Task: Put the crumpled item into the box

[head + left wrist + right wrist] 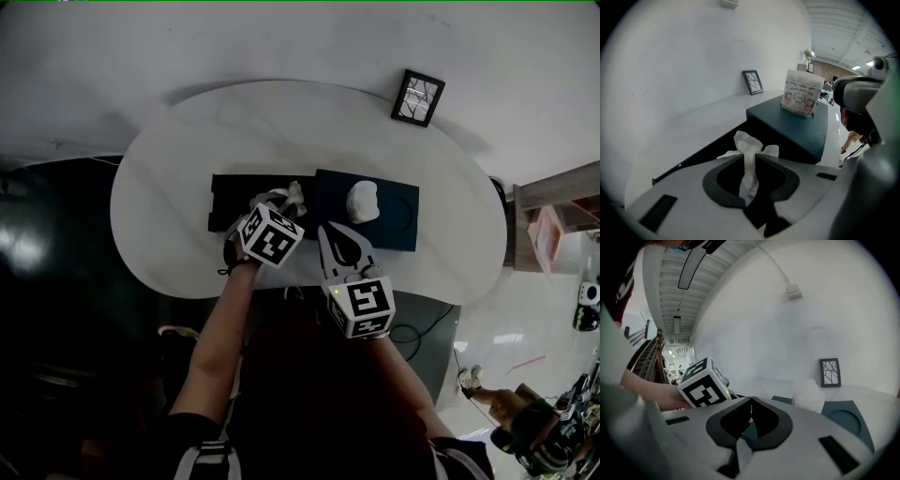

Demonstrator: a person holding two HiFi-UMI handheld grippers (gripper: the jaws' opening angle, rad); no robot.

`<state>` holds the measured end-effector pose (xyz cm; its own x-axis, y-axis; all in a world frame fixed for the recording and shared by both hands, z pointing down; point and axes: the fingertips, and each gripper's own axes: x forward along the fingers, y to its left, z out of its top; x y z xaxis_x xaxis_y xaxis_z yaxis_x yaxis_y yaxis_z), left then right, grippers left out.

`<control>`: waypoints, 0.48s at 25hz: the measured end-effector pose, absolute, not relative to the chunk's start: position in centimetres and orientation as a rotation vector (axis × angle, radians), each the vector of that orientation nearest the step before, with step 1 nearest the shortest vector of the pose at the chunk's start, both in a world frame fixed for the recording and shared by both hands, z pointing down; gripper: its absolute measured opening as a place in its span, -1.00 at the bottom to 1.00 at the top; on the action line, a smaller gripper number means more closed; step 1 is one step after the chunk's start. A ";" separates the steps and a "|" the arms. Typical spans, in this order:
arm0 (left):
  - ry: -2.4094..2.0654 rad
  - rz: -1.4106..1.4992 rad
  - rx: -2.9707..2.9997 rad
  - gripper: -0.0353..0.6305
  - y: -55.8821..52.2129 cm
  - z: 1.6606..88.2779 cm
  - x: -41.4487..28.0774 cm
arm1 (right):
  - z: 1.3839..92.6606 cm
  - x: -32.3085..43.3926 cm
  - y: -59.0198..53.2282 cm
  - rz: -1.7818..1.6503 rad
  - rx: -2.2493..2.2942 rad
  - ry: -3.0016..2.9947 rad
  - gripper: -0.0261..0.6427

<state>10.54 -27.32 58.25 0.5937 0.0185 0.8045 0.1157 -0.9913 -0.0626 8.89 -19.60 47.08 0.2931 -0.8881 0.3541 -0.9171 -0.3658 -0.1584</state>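
A crumpled white tissue (296,195) is pinched in my left gripper (281,202), which is shut on it just above the right end of the open black box (228,192). In the left gripper view the tissue (748,149) sticks up between the closed jaws of the gripper (746,161), with the box's dark rim (701,152) just beyond. My right gripper (328,234) hovers near the table's front edge, shut with nothing in it; its jaws (751,401) meet tip to tip.
A dark teal lid (398,223) with a round recess lies right of the box, and a white tissue pack (363,202) stands on it. A small framed picture (418,97) stands at the far right of the white oval table (187,141). The wall is close behind.
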 end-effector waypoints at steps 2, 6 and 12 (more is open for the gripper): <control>-0.118 -1.375 -2.707 -0.68 -27.4 58.3 10.6 | 47.2 9.0 -19.6 0.600 2.463 -1.725 -0.88; -0.127 -1.386 -2.704 -0.64 -27.3 58.3 10.7 | 47.2 9.2 -19.5 0.604 2.464 -1.725 -0.88; -0.114 -1.374 -2.729 -0.55 -27.7 57.9 10.5 | 47.1 8.9 -19.7 0.607 2.450 -1.746 -0.88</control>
